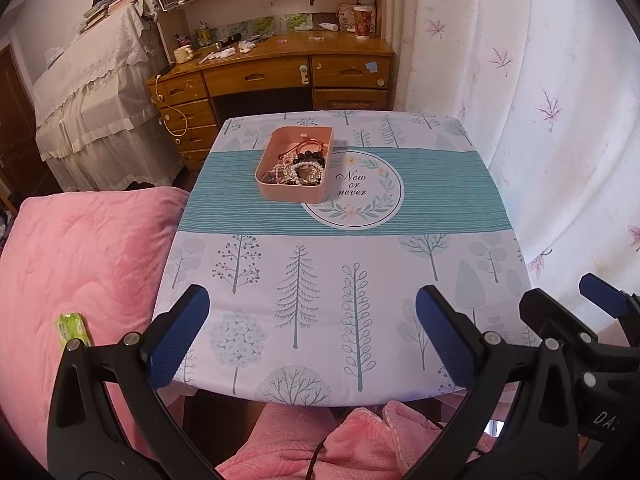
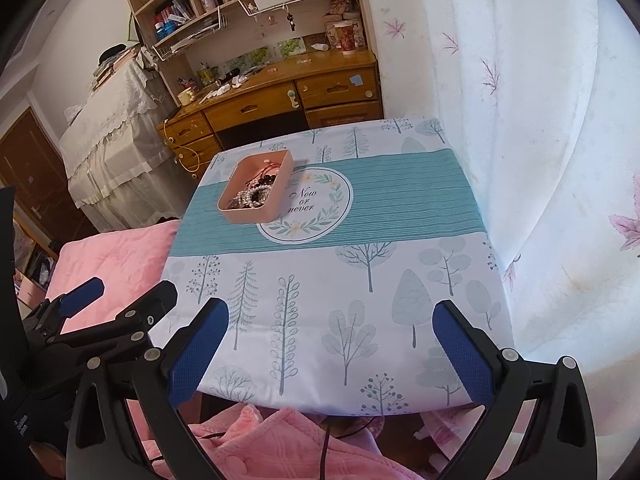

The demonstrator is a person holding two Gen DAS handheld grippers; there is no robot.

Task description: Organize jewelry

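Both claws spread wide and holding nothing: left gripper (image 1: 312,334) and right gripper (image 2: 340,344) side by side over the near edge of the table (image 1: 460,288), above a pink-robed lap. All jewelry (image 1: 298,168) in sight heaped in the pink tray (image 1: 294,193), well beyond the fingertips, on the teal band of the tree-print tablecloth (image 2: 360,288) and partly over its round "Now or never" emblem (image 1: 360,196). Pearl bracelets (image 1: 306,166) tangled with dark bead strands (image 1: 310,157) and a red cord (image 1: 310,145) (smaller pieces too fine to make out). None seen lying loose on the cloth.

Consistent with a finished gathering into the tray, or with a pile awaiting sorting; impossible to settle from this alone.

Should any picking from the heap follow: better to close on one strand at a clear loop, lift slowly, and watch for neighbours dragging along. Worth steadying the tray with the other claw, since light plastic on smooth cloth would likely slide.
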